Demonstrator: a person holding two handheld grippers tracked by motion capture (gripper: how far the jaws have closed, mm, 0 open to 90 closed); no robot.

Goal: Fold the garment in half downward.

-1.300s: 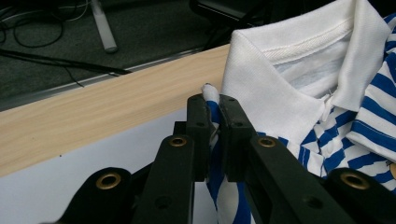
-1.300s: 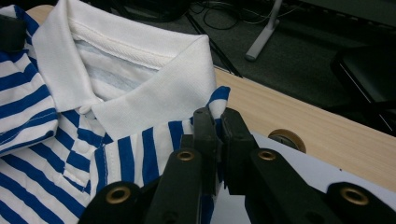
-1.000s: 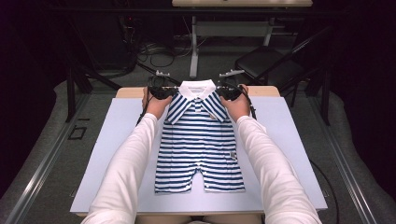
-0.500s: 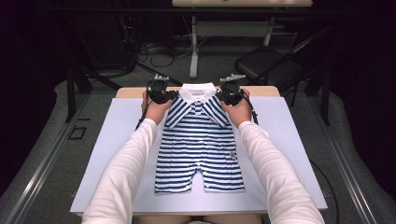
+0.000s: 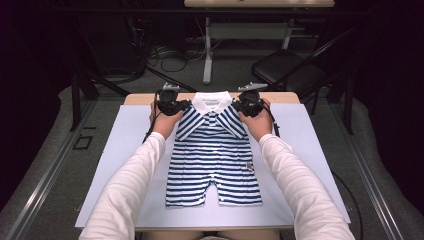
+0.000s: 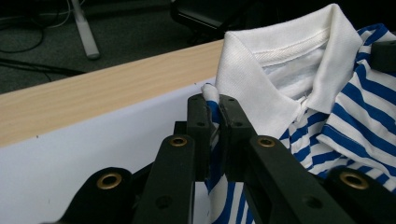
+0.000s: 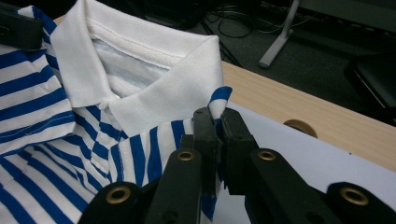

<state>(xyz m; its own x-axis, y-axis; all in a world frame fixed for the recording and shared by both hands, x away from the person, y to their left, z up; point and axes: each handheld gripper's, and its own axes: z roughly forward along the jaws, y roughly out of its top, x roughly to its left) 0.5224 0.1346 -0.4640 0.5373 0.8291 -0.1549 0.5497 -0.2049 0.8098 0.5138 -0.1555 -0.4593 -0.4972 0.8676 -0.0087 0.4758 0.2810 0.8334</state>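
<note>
With both shoulders of the striped romper (image 5: 214, 155) dragged nearer the bench's far edge, left gripper (image 6: 214, 116) and right gripper (image 7: 217, 122) clamped on fabric; flattened, fold next.

Count, high view: 1 striped romper (image 5: 214, 160) at centre, w/ 1 white collar (image 5: 212, 101) at 12 o'clock, 2 short legs at 6. 2 grippers: left gripper (image 5: 170, 102) at 11, right gripper (image 5: 248, 102) at 1. 2 sleeved forearms from 6. 1 white mat (image 5: 125, 145) on 1 wooden table (image 5: 285, 97). 1 black chair (image 5: 285, 67) at 1.
</note>
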